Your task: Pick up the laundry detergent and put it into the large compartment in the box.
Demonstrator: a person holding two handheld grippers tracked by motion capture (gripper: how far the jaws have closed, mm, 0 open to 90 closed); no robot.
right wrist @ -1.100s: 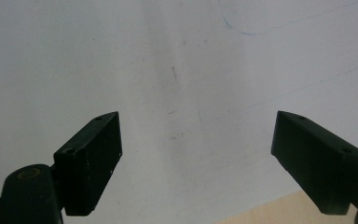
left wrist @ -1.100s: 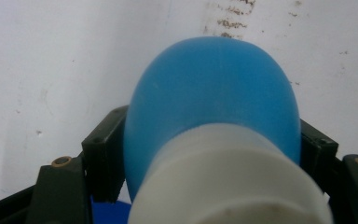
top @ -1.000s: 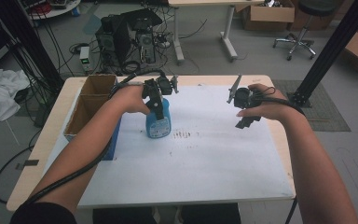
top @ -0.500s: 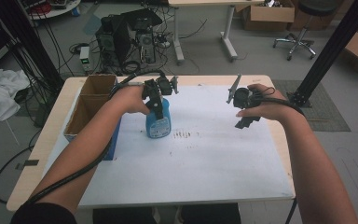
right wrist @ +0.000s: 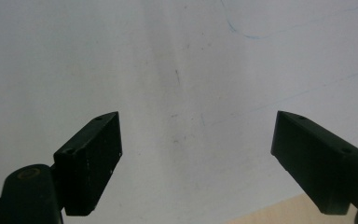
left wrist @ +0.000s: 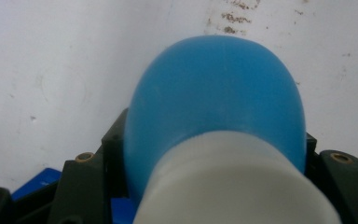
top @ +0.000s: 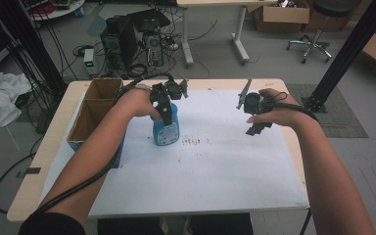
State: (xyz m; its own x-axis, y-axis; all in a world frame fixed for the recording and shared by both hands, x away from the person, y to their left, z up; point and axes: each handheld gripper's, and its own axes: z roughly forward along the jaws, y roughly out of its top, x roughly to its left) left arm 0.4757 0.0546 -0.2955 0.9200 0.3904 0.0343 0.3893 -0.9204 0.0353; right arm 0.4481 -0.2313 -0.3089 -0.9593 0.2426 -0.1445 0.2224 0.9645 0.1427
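Standing upright on the white table sheet [top: 215,166], a blue plastic spray bottle with a white collar [top: 166,128] is clamped at its neck by the left gripper [top: 165,113], whose jaws have just been closing on it. The grasp is judged done; lifting and any placing remain. The right gripper [top: 252,113] is held apart, jaws wide and empty. An open cardboard box [top: 94,113] beside the bottle appears empty.

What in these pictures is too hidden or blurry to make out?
- Blue bottle label: too small to read in the high view.
- Bottle's base: in the left gripper view its own body covers it.
- Cardboard box contents: its walls hide them.
- Dark marks on the white sheet: too small.
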